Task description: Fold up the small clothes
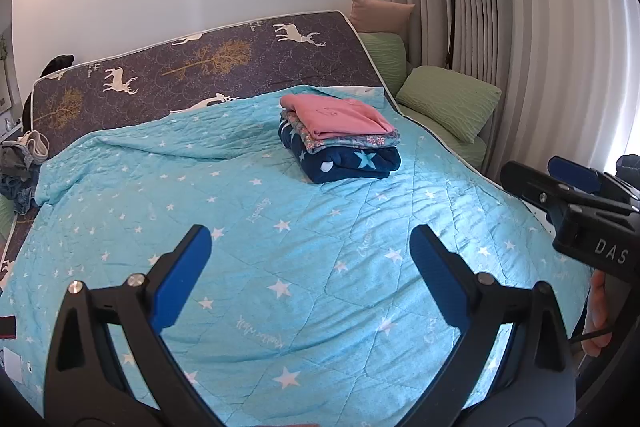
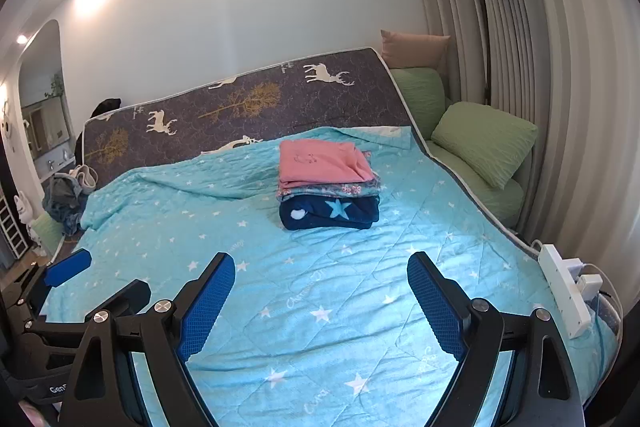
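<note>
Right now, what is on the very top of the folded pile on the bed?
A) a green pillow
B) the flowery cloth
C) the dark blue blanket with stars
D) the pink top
D: the pink top lies uppermost on the pile, with the flowery cloth under it and the dark blue star blanket at the bottom, all resting on the turquoise star quilt.

A neat stack of three folded clothes lies on the turquoise star quilt toward twelve o'clock: a pink top [image 1: 336,117] uppermost, a floral piece [image 1: 352,141] between, and a navy star-printed fleece [image 1: 344,163] at the bottom.
</note>
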`<move>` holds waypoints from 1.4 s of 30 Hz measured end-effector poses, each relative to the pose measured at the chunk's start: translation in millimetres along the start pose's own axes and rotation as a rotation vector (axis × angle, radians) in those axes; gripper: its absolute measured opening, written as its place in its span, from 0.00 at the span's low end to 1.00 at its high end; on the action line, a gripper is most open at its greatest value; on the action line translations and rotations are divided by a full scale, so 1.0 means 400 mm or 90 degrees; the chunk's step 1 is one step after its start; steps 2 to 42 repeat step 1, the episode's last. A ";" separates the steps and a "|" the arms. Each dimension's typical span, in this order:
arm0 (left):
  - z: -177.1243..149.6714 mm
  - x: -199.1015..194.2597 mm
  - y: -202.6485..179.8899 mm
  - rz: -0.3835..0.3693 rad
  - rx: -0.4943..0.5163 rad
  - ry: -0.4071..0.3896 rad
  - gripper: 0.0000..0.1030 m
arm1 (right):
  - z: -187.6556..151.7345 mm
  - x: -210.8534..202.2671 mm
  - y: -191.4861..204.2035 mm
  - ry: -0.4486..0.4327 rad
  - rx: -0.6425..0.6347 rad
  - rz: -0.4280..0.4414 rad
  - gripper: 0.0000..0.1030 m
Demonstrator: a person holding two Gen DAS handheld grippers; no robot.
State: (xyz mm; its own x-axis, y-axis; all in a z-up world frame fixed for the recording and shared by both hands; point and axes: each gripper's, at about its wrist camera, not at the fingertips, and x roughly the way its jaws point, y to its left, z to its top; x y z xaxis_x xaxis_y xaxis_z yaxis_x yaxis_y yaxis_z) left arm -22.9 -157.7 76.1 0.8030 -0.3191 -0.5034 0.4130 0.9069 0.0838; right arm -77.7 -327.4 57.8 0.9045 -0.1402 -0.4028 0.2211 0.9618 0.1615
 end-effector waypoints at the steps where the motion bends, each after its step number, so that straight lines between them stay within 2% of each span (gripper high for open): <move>1: 0.001 0.001 0.001 0.000 0.000 0.001 0.96 | -0.001 -0.001 0.001 -0.001 0.000 0.000 0.88; 42: 0.001 0.001 0.001 0.000 0.000 0.001 0.96 | -0.001 -0.001 0.001 -0.001 0.000 0.000 0.88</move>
